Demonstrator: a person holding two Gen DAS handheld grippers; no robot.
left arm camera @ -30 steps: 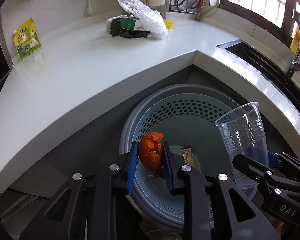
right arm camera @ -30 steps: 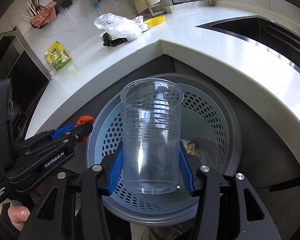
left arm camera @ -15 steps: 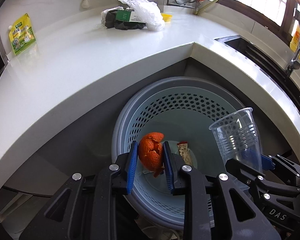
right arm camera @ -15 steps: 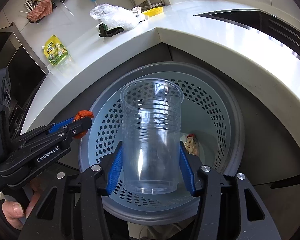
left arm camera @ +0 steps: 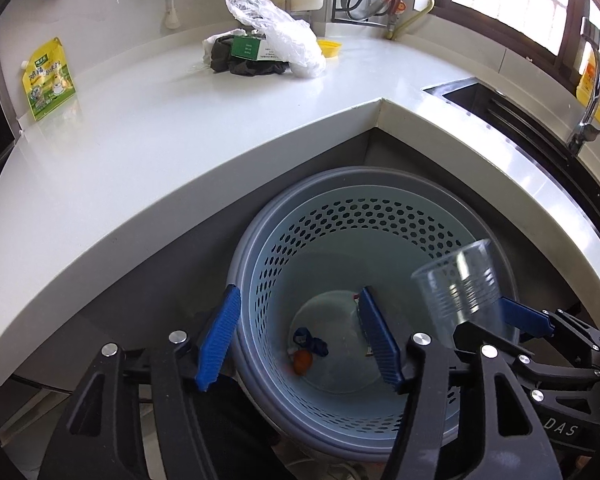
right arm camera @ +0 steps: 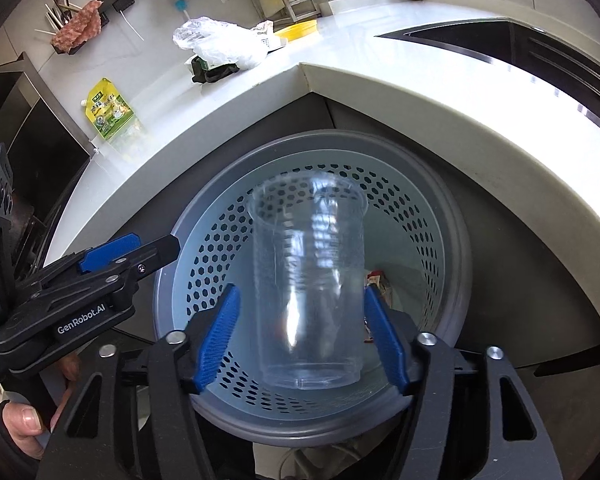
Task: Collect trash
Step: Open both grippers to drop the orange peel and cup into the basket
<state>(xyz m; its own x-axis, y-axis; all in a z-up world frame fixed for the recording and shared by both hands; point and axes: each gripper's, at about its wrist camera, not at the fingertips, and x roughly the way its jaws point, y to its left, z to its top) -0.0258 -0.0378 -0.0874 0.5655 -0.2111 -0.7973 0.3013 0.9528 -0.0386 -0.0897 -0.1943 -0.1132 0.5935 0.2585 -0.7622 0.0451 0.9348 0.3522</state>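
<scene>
between the opening right tongs [right arm camera: 304,340] a blurred clear cup [right arm camera: 308,284] seems loose; left tongs [left arm camera: 300,340] opening, empty.

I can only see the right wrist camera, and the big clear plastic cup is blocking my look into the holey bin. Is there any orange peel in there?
Observer: Yes. In the left wrist view a piece of orange peel lies on the bottom of the round blue-grey perforated plastic basket.
Operator: Is anything next to it?
Observer: A small dark blue scrap lies right beside it, touching or nearly so.
Operator: Is the other gripper holding something?
Observer: No. The left gripper has nothing between its blue pads, and its jaws are opening.
</scene>
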